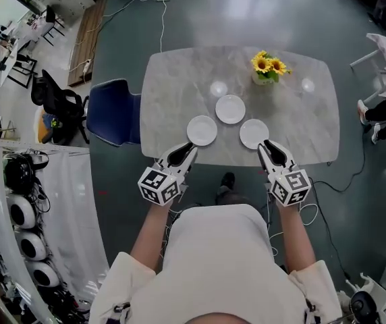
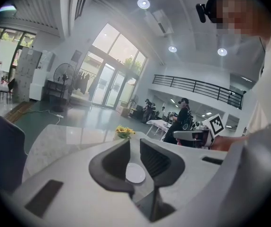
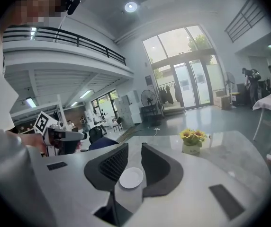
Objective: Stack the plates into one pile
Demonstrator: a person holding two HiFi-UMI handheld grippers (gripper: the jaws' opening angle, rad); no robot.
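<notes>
Take the sunflower pot (image 1: 267, 77), a small pale pot of yellow blooms at the far side of the worktop (image 1: 173, 79), as your mark. The worktop is a grey, marble-veined slab with rounded corners. Far to the pot's left, off the slab's left edge, stands a blue chair (image 1: 112, 111) with a smooth curved shell. Your left gripper (image 1: 189, 150) sits nearer you and left of the pot, at the slab's near edge, its dark ribbed jaws released and apart with nothing clamped. Just beyond its tips lies the left plate (image 1: 202, 130), round, white and glossy, flat on the stone. The middle plate (image 1: 230, 109) lies closest to the pot, nearer you and slightly left of it, apart from the others. The right plate (image 1: 252, 132) lies nearer you than the pot. Your right gripper (image 1: 267, 145) reaches its near rim, jaws likewise parted and holding nothing.
</notes>
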